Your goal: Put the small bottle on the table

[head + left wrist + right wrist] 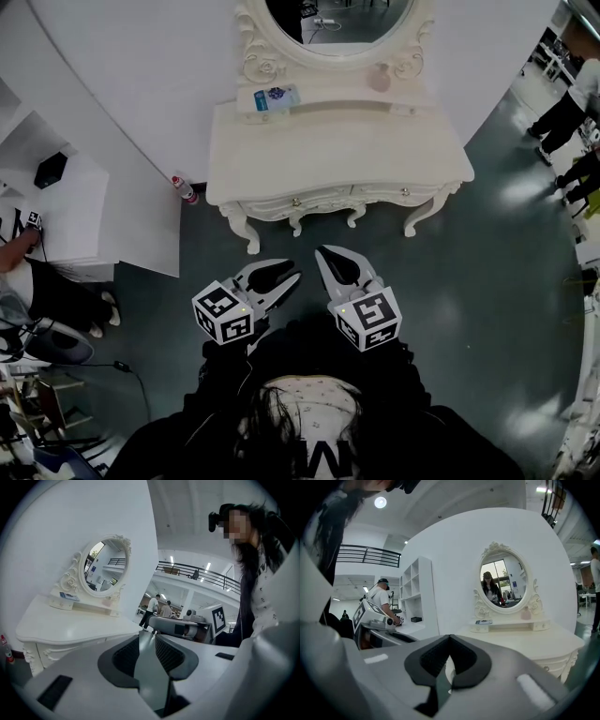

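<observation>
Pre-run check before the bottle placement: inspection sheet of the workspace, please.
Surface: white dressing table, top bare; its mirror shelf holds a blue-and-white pack and a pink bottle.
Job's things: small bottle with red on it, on the floor off the table's left corner, by the white wall; not picked up.
Clutter: nothing seen on the tabletop.
Grippers: left hand-held gripper and right hand-held gripper both shut, empty, short of the table's front.
Cables: one black cable on the floor, lower left.
Surroundings: people at the right edge; another person by a white desk at left.
</observation>
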{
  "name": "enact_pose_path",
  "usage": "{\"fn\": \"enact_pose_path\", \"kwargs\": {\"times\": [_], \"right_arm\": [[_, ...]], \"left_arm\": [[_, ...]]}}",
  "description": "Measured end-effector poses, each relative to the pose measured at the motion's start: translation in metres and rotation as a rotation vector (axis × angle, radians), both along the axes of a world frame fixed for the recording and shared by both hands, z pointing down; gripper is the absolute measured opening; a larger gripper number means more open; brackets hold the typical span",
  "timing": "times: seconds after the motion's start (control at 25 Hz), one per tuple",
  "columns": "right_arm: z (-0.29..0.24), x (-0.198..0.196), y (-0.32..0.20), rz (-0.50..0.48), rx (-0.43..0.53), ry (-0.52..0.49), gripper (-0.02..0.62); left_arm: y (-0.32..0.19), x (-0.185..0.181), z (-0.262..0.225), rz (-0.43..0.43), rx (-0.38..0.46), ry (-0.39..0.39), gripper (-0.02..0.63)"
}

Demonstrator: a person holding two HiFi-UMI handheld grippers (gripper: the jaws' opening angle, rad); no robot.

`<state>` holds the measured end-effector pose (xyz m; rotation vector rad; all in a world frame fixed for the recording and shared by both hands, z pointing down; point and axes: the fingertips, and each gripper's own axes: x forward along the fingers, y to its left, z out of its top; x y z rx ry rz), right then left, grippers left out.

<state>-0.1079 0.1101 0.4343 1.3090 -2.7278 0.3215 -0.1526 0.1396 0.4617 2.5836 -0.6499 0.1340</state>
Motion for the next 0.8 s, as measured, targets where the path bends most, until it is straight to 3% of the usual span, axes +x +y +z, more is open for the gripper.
{"fn": "enact_pose_path", "kwargs": {"times": [0.8], "right_arm": [[0.001,-0.037,0.029,0.030,-0.003,0.041,0.009]], "left_arm": [[0.030,-0.028,0.005,0.076,-0.009,0.028,0.109]]}}
